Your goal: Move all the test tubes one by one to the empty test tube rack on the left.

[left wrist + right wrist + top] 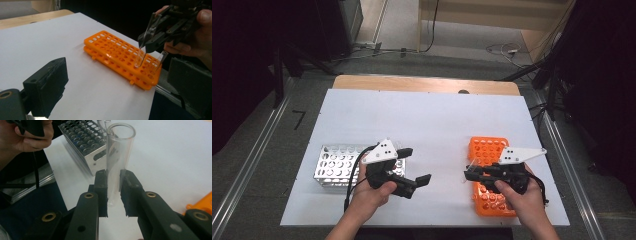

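Clear glass test tube [117, 160] stands gripped near its rounded base between the right gripper's [113, 192] black jaws above the orange rack [120, 56], its long axis roughly upright, while the left gripper [412, 167], jaws wide and empty, waits beside the metal rack [332, 165].

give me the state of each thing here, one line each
right gripper: shut on the glass tube
glass tube: clear, looks empty, clamped between the pads, lifted above the orange rack
orange rack: flat on the table, one tube standing in it at the near end
metal rack: upright, at least two tubes in it
left gripper: open, holding nothing
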`<control>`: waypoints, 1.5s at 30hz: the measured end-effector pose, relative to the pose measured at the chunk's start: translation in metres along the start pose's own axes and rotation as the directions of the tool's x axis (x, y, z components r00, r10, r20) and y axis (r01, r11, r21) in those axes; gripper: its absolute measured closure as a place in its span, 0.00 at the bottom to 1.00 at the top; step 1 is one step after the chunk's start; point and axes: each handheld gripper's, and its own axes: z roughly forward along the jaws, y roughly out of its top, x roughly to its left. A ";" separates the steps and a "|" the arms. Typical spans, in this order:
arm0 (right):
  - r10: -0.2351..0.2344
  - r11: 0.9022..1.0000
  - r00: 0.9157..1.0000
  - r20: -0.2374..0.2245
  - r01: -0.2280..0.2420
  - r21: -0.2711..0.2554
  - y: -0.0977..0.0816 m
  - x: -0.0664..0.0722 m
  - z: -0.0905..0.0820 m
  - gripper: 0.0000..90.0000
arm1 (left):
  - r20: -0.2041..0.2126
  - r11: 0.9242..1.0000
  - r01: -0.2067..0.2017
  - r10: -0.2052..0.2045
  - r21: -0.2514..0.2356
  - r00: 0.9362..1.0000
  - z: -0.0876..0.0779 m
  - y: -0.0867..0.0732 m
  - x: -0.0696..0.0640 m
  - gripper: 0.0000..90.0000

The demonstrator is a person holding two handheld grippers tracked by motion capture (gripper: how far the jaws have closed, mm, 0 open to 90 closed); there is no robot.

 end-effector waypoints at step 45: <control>-0.064 0.997 0.994 -0.090 0.068 0.047 0.014 0.049 0.044 0.82 | 0.060 0.996 -0.093 0.093 0.006 0.994 0.033 0.007 -0.048 0.81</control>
